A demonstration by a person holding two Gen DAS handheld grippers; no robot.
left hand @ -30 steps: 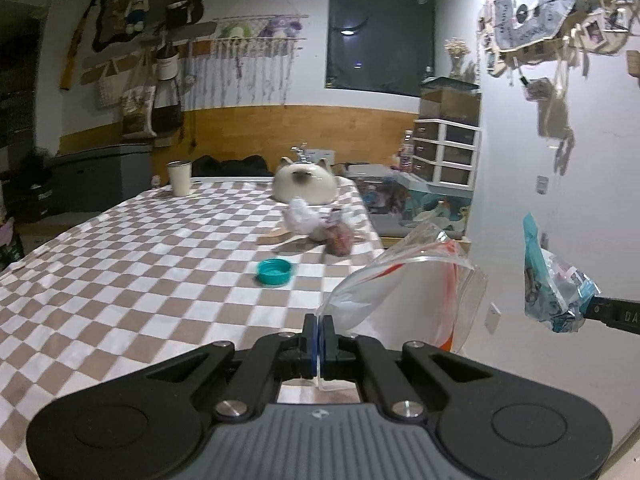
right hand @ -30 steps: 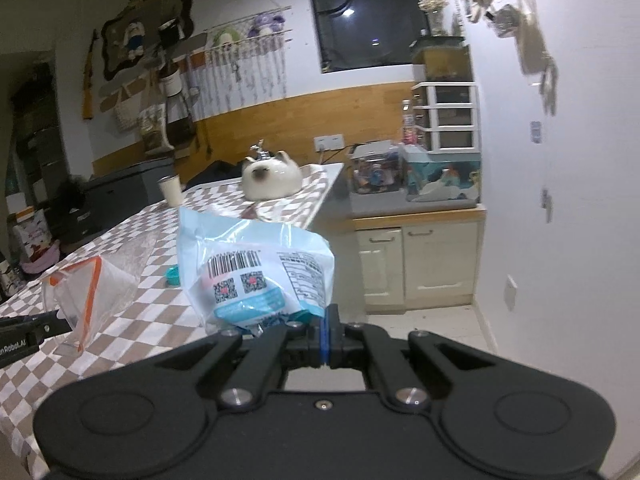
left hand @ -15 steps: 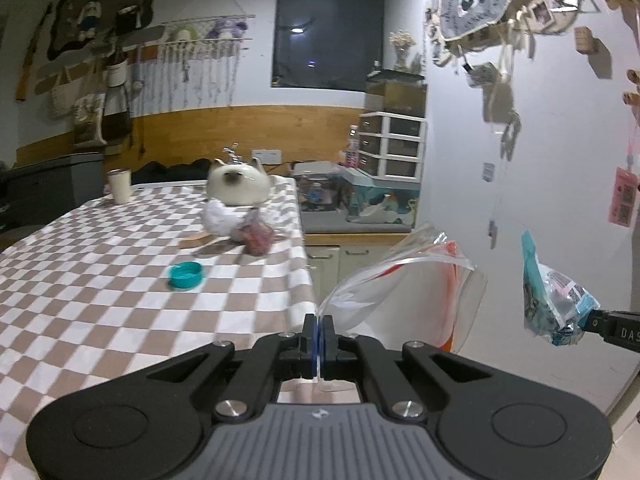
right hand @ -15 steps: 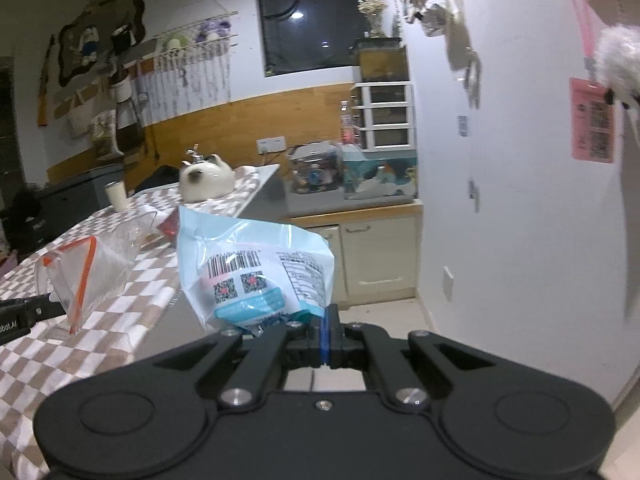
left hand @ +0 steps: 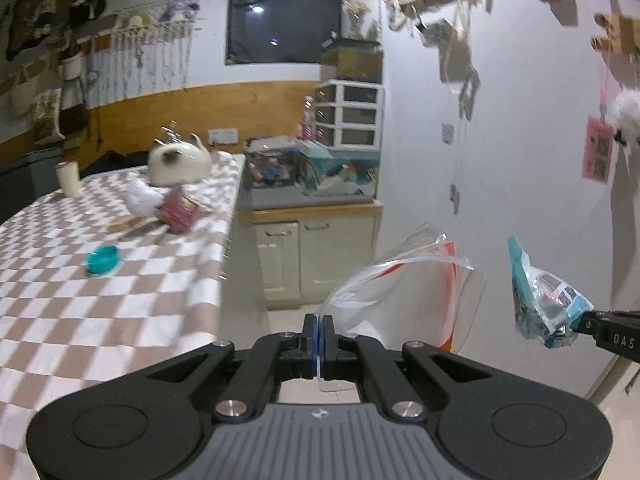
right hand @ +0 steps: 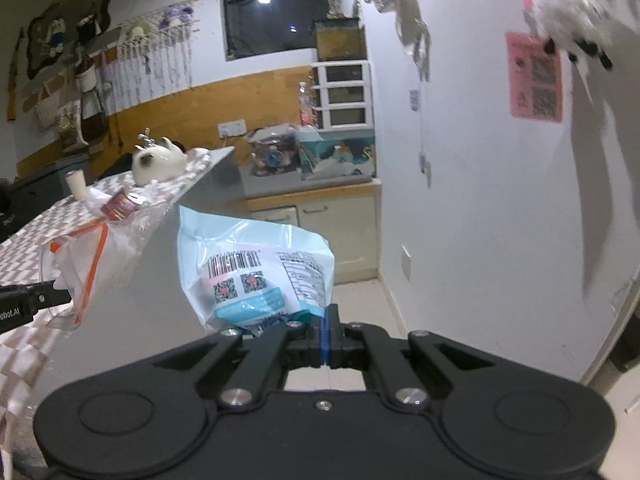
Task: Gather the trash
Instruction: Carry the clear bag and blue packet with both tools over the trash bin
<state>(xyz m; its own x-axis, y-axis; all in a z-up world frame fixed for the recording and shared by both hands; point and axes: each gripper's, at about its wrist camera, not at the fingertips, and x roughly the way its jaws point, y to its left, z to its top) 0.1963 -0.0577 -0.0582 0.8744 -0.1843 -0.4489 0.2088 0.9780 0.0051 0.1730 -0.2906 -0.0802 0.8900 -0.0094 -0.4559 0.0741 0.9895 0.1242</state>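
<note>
The desk (left hand: 120, 300) wore a brown-and-white checkered cloth, with a teal cap (left hand: 103, 259), a red wrapper (left hand: 178, 213) and a cat-shaped teapot (left hand: 179, 162) on it. Past its right edge was open floor up to low cabinets (left hand: 316, 256). Left tool (left hand: 319, 326) was clamped on a clear zip bag (left hand: 404, 292), right tool (right hand: 325, 322) pinching a blue snack packet (right hand: 256, 272), both held off the desk.

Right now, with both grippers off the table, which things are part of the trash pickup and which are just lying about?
Job in hand:
- clear zip bag, pinched by left gripper
- blue wrapper, pinched by right gripper
- red packet
- crumpled white plastic
- teal lid

Lying about:
- cat-shaped teapot
- cup
</note>
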